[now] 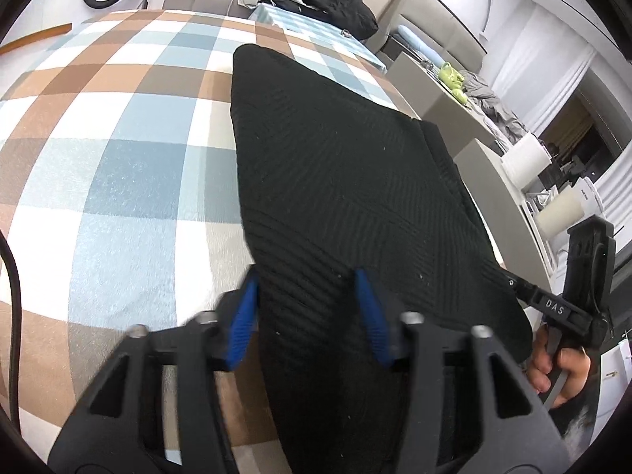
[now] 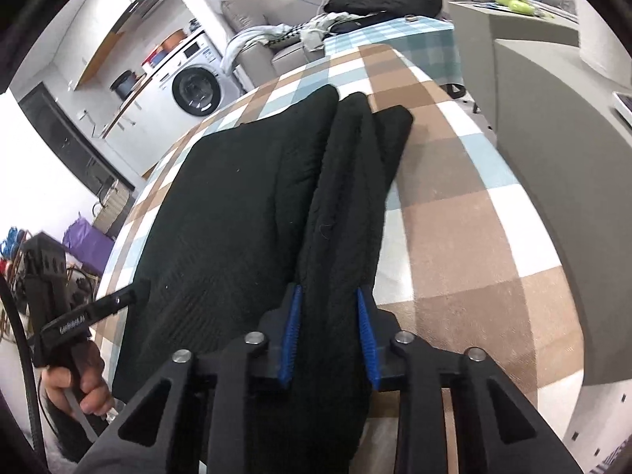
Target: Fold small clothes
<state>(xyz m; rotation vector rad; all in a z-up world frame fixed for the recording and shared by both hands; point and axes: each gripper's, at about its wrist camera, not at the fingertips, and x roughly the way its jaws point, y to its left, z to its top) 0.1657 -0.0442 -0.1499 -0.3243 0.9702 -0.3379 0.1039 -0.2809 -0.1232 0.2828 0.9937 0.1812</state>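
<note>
I have a black ribbed knit garment (image 1: pixel 335 181) lying on the table with the brown, blue and white checked cloth (image 1: pixel 118 138), its long axis running away from me toward the far end, where a sofa piled with clothes stands. Both tools sit at the near hem. My left gripper (image 1: pixel 308 308) straddles the left part of that hem; its blue pads (image 1: pixel 243 324) stand a little apart with fabric between them, and from this view I cannot tell whether they are pressing on it. My right gripper (image 2: pixel 330 331) is over the right side, where the knit is gathered into long ridges; its blue pads (image 2: pixel 292 339) sit close against a bunched fold, so I read it as pinching the cloth. In the right wrist view I see my left hand (image 2: pixel 75 387) on its handle, just beside the near left corner. Judging from this, the next move is a fold along the long axis, near hem carried toward the far edge. The two hands are about equally near the hem, so they should lift together.
</note>
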